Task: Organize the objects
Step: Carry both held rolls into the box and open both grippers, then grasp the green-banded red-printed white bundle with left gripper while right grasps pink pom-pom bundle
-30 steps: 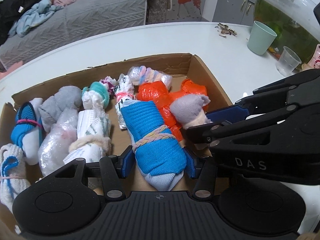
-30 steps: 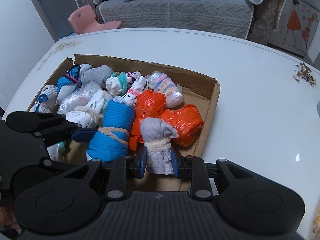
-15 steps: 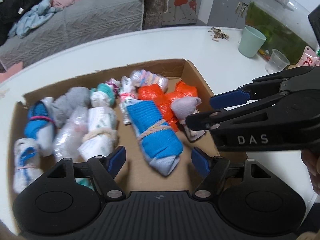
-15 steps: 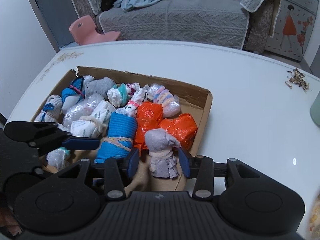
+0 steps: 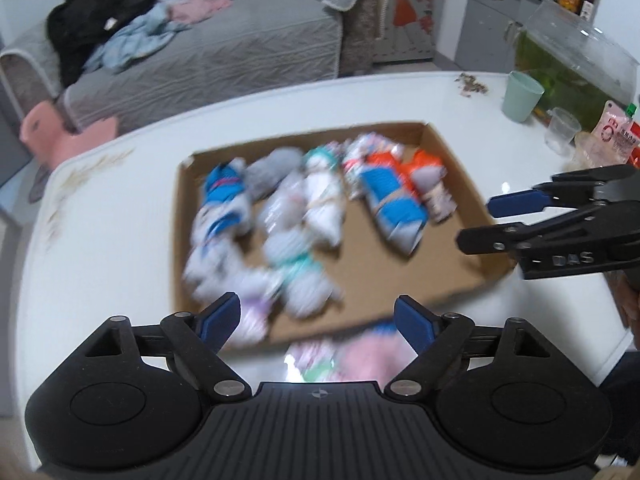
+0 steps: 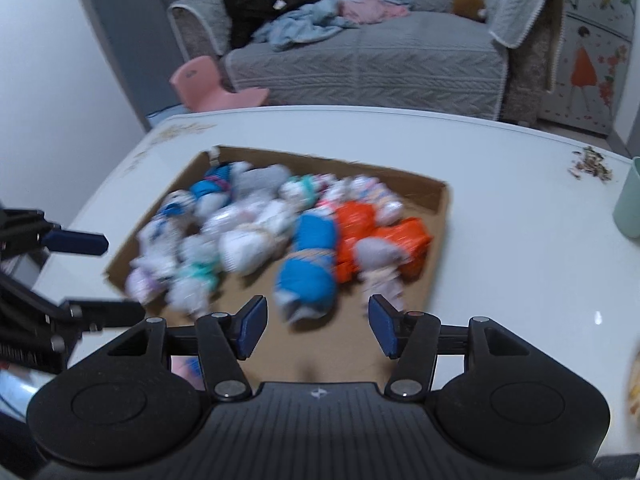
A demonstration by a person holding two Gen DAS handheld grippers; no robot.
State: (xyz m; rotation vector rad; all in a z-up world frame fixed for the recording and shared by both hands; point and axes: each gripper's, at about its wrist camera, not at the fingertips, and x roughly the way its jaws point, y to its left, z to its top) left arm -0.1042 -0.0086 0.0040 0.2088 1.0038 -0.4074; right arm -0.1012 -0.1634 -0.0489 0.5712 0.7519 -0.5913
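Left wrist view: the left hand-held gripper [image 5: 318,316] has just spread its jaws, nothing between them. The blue sock roll [image 5: 394,208] it pinched a second ago now lies in the cardboard box [image 5: 460,168], centre right of frame.

Right wrist view: the right hand-held gripper [image 6: 318,326], jaws likewise just opened and empty, has let go of the grey sock bundle [image 6: 378,256], lying right of centre beside the orange bundles [image 6: 360,220]. Both placements look finished, so further bundles can be fetched.
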